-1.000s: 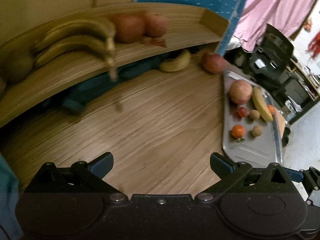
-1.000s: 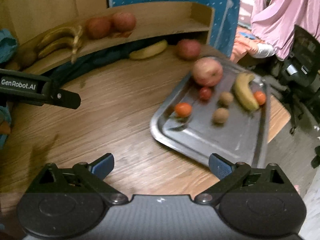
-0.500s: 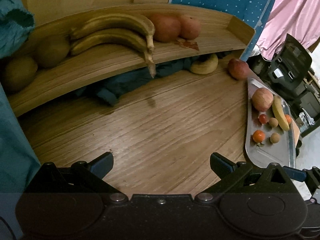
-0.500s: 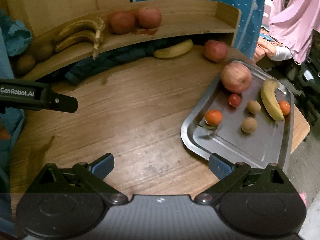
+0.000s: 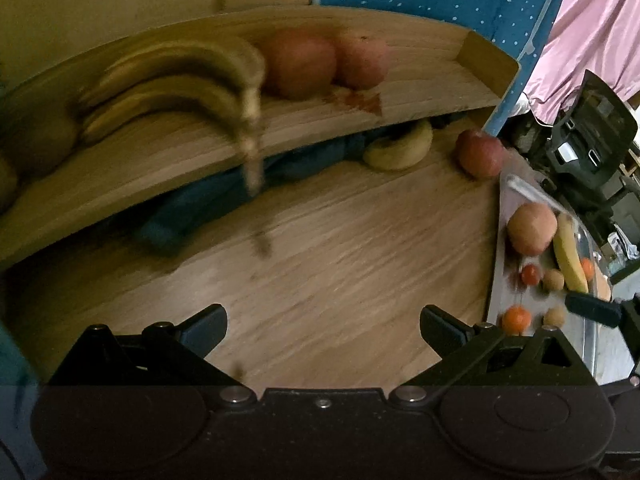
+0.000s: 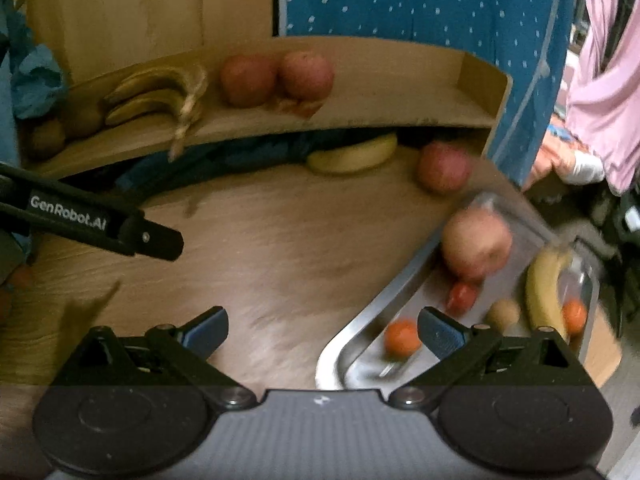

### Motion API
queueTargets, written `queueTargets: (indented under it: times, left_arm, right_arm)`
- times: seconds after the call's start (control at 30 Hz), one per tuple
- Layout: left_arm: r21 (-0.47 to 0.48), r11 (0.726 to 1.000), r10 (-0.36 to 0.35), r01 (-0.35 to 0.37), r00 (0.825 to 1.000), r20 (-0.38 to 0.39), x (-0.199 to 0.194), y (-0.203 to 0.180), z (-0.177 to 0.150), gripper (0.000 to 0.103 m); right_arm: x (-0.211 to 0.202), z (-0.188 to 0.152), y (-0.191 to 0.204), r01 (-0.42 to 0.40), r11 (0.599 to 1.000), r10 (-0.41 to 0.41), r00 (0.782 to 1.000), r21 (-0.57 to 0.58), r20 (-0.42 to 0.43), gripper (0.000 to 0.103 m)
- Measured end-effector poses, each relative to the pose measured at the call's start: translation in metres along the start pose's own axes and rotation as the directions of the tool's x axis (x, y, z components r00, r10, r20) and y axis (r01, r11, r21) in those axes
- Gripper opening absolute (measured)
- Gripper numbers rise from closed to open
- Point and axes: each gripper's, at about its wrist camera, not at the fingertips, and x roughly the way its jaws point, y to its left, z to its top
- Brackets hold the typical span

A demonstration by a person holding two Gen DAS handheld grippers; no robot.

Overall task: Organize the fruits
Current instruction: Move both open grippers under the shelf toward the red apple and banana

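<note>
Hovering over wooden table (image 5: pixel 360 248), left gripper (image 5: pixel 323 322) spread wide, holding nothing. Right gripper (image 6: pixel 322 322) equally agape, empty, right fingertip (image 6: pixel 438 330) above metal tray (image 6: pixel 360 336) rim. Ahead-right on tray: apple (image 6: pixel 476 246), banana (image 6: pixel 542 292), small orange fruit (image 6: pixel 402 338). Far ahead: shelf (image 6: pixel 360 116) with bananas (image 6: pixel 156 94), two apples (image 6: pixel 276 76).

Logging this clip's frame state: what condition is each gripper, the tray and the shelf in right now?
left hand-held gripper: open, empty, over the table.
right hand-held gripper: open, empty, at the tray's near corner.
metal tray: loaded with fruit.
wooden shelf: holds bananas and two apples.
</note>
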Motion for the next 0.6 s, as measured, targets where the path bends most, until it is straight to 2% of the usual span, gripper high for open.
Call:
queueTargets:
  times: [0.17,0.3,0.43,0.6]
  left_arm:
    - [0.005,1.000,-0.011,0.011,1.000,0.023,0.029,-0.030,0.033,0.102]
    - [0.059,0.998,-0.018,0.015,0.998,0.054,0.056,-0.059,0.058,0.102]
    - [0.126,0.992,-0.005,-0.006,0.996,0.085,0.081,-0.080,0.077,0.102]
    - [0.200,0.979,0.003,-0.025,0.994,0.111,0.099,-0.097,0.089,0.102]
  right_arm:
    - [0.019,0.029,-0.041,0.030,0.998,-0.028,0.999,-0.049,0.038,0.103]
    - [0.037,0.051,-0.083,0.034,0.997,-0.030,0.998,-0.071,0.057,0.103]
    - [0.062,0.076,-0.123,0.016,0.993,-0.009,0.998,-0.114,0.062,0.103]
    - [0.092,0.104,-0.153,-0.039,0.982,0.047,0.998,-0.184,0.044,0.103]
